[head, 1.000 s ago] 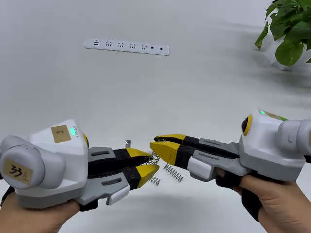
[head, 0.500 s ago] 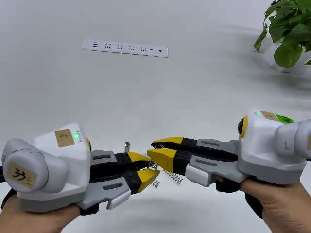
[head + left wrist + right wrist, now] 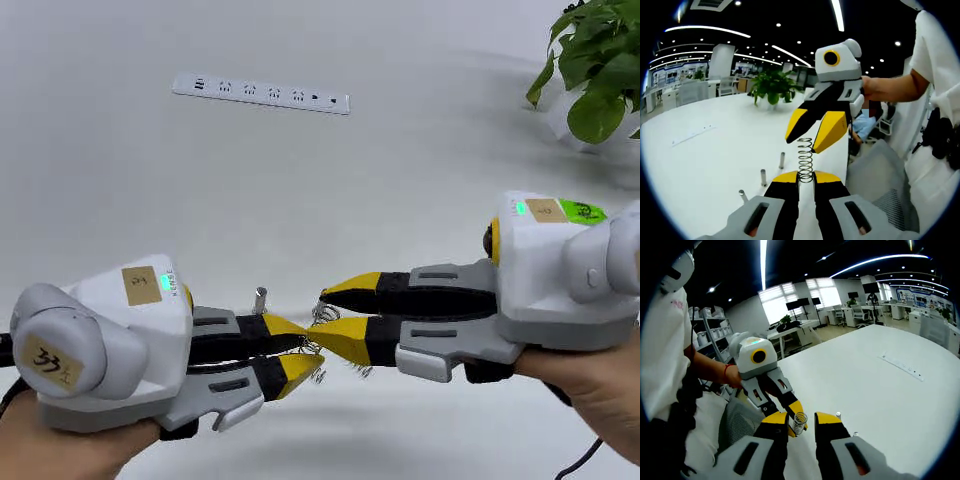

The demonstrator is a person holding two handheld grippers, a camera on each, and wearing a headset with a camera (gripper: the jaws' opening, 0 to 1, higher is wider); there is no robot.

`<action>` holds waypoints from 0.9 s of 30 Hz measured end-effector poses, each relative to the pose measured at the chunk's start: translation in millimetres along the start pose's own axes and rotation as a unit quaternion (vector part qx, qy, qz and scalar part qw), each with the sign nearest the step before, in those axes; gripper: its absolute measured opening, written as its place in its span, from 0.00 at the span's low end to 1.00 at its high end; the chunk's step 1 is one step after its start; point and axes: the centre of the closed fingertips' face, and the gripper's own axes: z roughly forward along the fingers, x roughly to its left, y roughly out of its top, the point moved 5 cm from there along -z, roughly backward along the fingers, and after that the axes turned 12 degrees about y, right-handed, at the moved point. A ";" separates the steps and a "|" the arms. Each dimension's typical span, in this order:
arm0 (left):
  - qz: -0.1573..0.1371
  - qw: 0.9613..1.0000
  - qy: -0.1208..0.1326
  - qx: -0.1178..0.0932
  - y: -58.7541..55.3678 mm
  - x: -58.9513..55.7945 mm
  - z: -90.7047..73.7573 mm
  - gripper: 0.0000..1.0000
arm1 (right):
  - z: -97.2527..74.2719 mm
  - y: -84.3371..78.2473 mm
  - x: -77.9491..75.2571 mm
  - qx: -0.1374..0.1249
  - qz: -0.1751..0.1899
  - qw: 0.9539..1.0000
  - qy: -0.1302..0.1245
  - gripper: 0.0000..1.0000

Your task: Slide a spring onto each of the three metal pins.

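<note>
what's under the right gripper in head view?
A loose spring on the table, mostly covered by the right gripper; only its end shows.

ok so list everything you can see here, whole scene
spring: one, silver, upright in the left gripper
loose springs: two it seems, silver, on the table under the gripper tips
metal pins: three, silver, standing in a row on the table
power strip: one, white, far side of the table
plant: one, green, far right corner
table: one, white
left gripper: yellow-tipped, shut on the spring
right gripper: yellow-tipped, open, jaws either side of the spring's top
hands: two, one holding each gripper
</note>
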 end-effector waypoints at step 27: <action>0.038 0.999 0.005 0.005 -6.9 8.2 -0.6 0.10 | 31.4 4.7 -9.7 0.305 -0.188 0.916 0.183 0.15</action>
